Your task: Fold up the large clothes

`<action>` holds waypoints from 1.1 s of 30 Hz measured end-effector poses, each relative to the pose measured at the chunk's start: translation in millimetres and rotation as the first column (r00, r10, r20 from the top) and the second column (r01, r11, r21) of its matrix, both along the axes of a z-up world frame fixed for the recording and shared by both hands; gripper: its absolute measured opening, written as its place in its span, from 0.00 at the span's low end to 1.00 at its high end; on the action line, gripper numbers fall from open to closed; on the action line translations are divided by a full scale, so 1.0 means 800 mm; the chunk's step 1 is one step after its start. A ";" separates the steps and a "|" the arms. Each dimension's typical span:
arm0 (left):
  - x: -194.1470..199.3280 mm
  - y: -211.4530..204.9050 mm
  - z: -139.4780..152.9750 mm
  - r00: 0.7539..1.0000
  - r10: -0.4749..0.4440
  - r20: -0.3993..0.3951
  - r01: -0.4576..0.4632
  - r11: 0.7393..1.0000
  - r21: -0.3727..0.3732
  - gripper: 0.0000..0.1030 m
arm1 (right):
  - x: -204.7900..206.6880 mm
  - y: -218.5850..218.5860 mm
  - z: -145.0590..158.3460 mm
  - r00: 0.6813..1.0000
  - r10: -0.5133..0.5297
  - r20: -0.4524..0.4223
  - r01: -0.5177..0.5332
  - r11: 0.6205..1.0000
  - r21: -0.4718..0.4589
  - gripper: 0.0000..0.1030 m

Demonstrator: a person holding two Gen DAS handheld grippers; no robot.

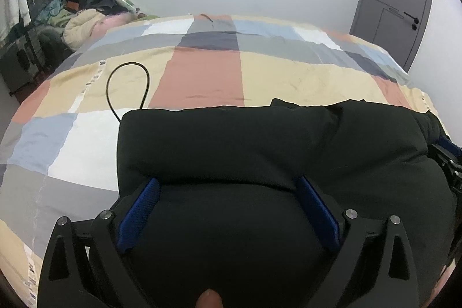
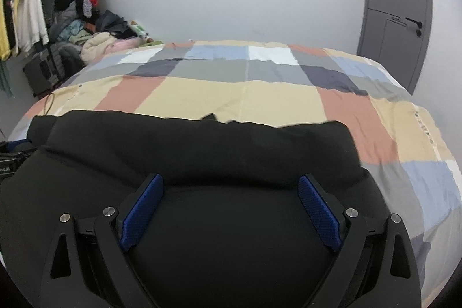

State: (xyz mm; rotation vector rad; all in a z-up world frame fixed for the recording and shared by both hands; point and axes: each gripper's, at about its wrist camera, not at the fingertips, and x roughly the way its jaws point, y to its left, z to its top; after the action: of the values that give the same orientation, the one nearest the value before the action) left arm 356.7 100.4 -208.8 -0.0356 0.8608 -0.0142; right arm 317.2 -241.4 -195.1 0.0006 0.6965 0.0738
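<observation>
A black garment (image 2: 202,152) lies folded on the bed (image 2: 260,94), at the near edge, and fills the lower part of the view. Its far edge runs almost straight across the checked cover (image 2: 361,117). The right gripper (image 2: 231,186) is over the garment with its jaws wide apart. The blue pads (image 2: 141,210) stand on both sides of a rounded bulge of cloth and do not press it. At the left edge a part of the left gripper (image 2: 11,160) shows, dark and blurred. A thin cable (image 2: 47,103) lies near the left edge of the bed. Beyond the far left corner are a heap of clothes (image 2: 98,42) and hanging clothes (image 2: 26,7). A grey door (image 2: 398,19) stands at right.
</observation>
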 end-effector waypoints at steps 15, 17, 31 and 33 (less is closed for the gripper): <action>0.036 -0.001 -0.010 0.998 0.019 -0.057 -0.020 0.999 -0.028 0.98 | 0.047 -0.001 -0.023 0.999 0.006 -0.051 -0.004 0.999 0.034 0.99; 0.031 0.000 -0.003 0.997 0.036 -0.066 -0.037 0.999 -0.007 0.97 | 0.040 -0.006 -0.017 0.998 -0.002 -0.060 0.005 0.999 0.049 0.99; -0.109 -0.012 0.195 0.993 0.067 0.096 -0.063 0.997 -0.041 0.96 | -0.086 -0.007 0.182 0.988 0.023 0.150 -0.039 0.994 0.103 1.00; -0.144 -0.023 0.229 0.988 0.054 0.142 -0.049 0.998 -0.039 0.96 | -0.112 -0.005 0.217 0.980 0.030 0.196 -0.052 0.992 0.113 1.00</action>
State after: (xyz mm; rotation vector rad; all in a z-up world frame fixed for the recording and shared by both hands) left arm 241.6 81.9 -25.4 -0.0896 0.7161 0.0166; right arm 227.2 -245.0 -21.7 0.0907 0.4962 0.1525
